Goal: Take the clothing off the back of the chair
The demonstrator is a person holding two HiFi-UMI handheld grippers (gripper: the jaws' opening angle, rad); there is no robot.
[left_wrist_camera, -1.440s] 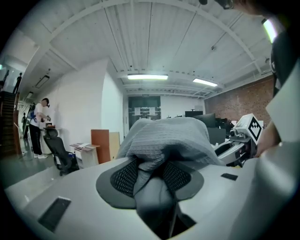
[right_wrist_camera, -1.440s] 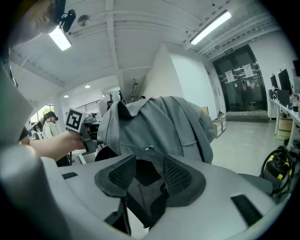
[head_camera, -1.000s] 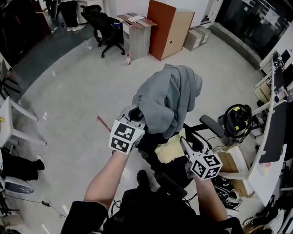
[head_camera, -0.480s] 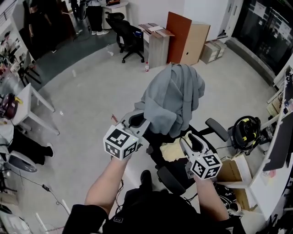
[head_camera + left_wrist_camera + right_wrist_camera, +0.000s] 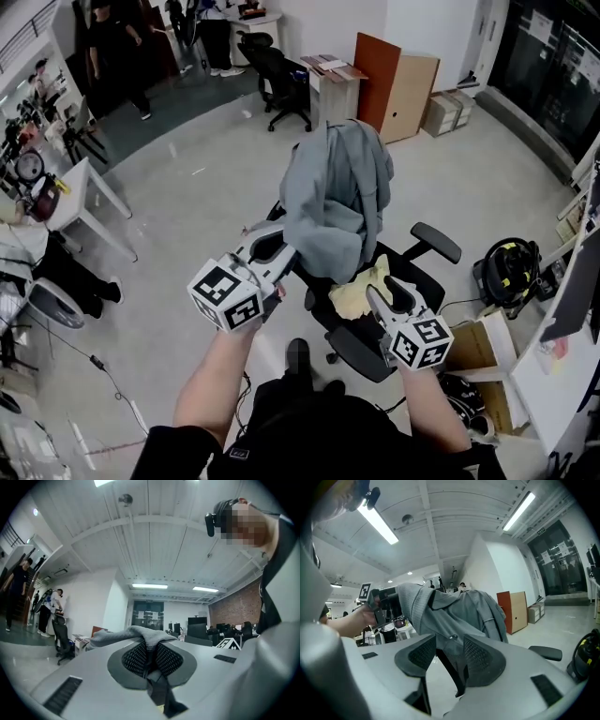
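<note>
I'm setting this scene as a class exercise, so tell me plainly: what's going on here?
A person stands over an office chair with a gripper in each hand. The left gripper is shut on a fold of the grey jacket, which hangs over the chair's back. The right gripper is open with nothing between its jaws, held above the seat and pointing at the jacket. The jacket is not yet off the chair.

Black office chair (image 5: 436, 244) on pale floor (image 5: 187, 206) — grey clothing (image 5: 333, 202) over backrest, yellow cloth (image 5: 361, 291) on seat.
</note>
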